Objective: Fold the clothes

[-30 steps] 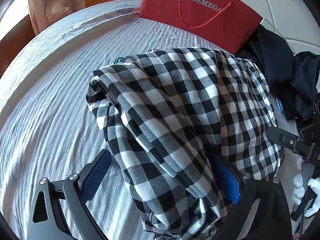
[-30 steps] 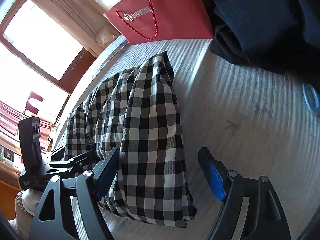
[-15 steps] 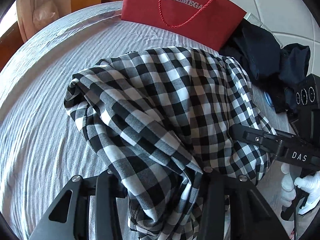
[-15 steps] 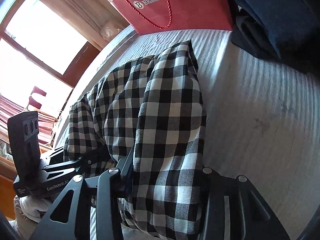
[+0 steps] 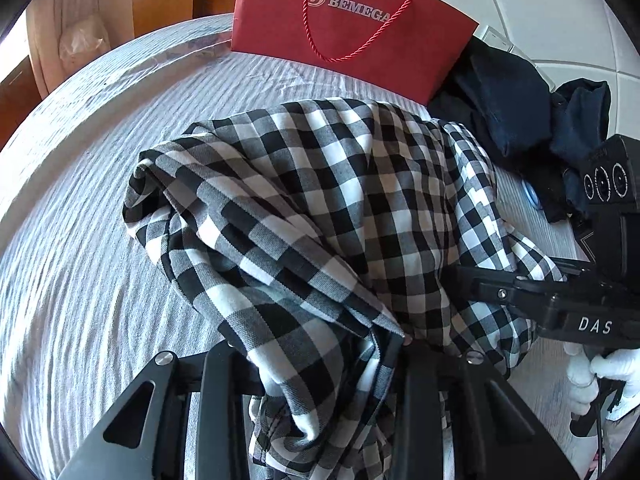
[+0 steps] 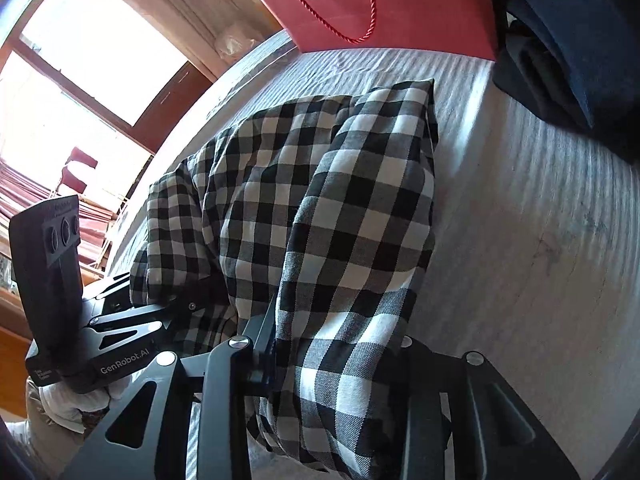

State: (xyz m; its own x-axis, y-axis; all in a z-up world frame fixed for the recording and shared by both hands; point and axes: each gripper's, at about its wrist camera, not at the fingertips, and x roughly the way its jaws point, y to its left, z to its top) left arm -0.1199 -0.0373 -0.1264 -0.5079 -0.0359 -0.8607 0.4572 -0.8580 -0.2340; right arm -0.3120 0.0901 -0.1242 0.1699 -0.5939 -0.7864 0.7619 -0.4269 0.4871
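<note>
Red paper bag (image 5: pixel 344 28) upright behind checked shirt (image 5: pixel 320 220), contents unseen.

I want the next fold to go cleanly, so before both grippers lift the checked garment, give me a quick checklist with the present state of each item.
1. Left gripper has cloth: ok; its jaws have just been closing and now clamp a bunch of the checked garment.
2. Right gripper has cloth: ok; jaws have just been closing, now pinching the near edge.
3. Both grips on the same near end: ok; each gripper shows in the other's view.
4. Garment lies flat: not ok, rumpled and bunched.
5. Bedspread beside it free for laying out: ok.
6. Red bag and dark clothes clear of the garment: cannot tell; they sit close to its far end.
</note>
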